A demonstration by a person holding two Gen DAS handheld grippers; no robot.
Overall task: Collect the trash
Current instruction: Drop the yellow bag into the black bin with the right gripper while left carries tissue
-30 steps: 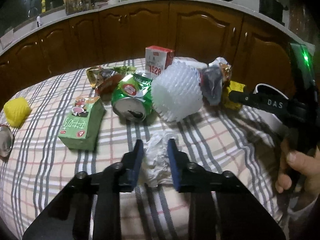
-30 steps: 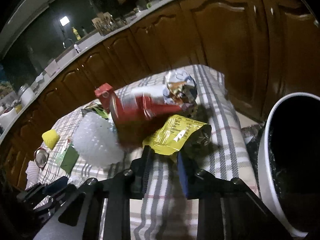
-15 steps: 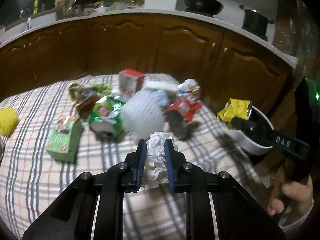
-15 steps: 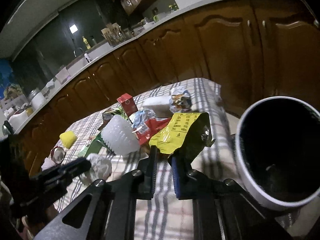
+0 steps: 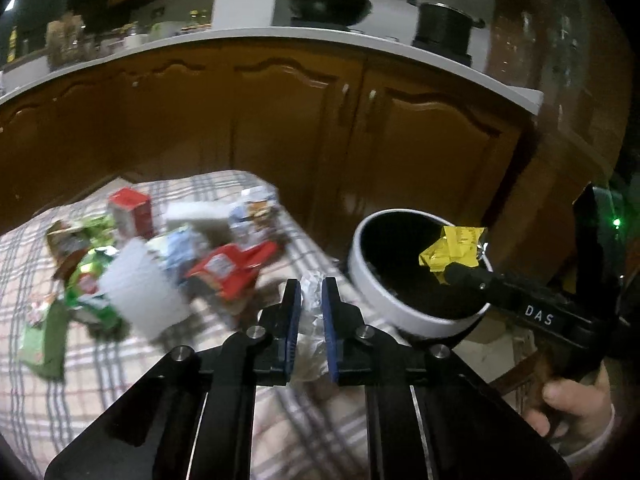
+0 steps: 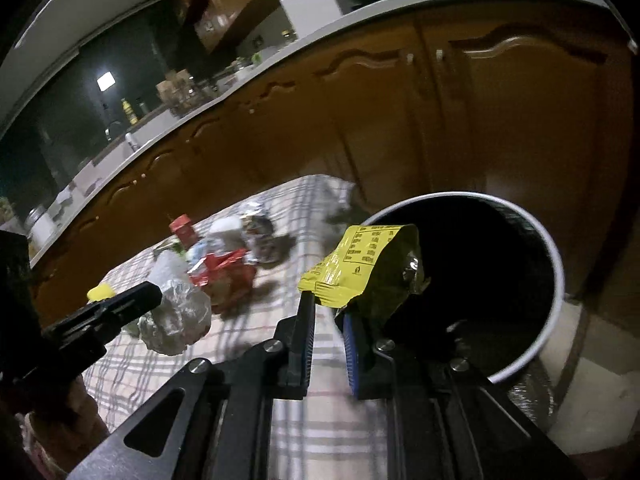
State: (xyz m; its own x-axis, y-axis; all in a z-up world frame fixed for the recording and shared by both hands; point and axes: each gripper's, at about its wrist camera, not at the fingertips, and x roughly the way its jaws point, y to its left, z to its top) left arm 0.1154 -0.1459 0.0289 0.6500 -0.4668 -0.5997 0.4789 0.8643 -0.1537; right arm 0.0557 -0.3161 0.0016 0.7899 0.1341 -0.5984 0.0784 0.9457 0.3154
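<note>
My left gripper point(image 5: 311, 289) is closing on a crumpled white paper wad point(image 5: 309, 340), which sits pinched between its blue pads above the plaid tablecloth point(image 5: 120, 384). From the right wrist the same wad point(image 6: 176, 320) hangs at the left gripper point(image 6: 150, 295). My right gripper point(image 6: 328, 308) is shut on a yellow snack wrapper point(image 6: 360, 264) by its lower edge. It holds the wrapper over the dark mouth of the white round bin point(image 6: 557, 280). In the left wrist view the wrapper point(image 5: 454, 248) sits above the bin point(image 5: 384, 308), right of the table.
A blurred pile of trash lies on the table: a red wrapper point(image 5: 228, 270), a white foam net point(image 5: 138, 300), a green can point(image 5: 86, 280), a red carton point(image 5: 132, 208) and a green carton point(image 5: 42, 344). Brown cabinets point(image 5: 280, 128) stand close behind. A hand point(image 5: 572, 404) holds the right gripper.
Both grippers rose and swung right toward the bin. The left one closed on the paper wad and lifted it off the cloth. The right one carried the yellow wrapper over the bin's mouth.
</note>
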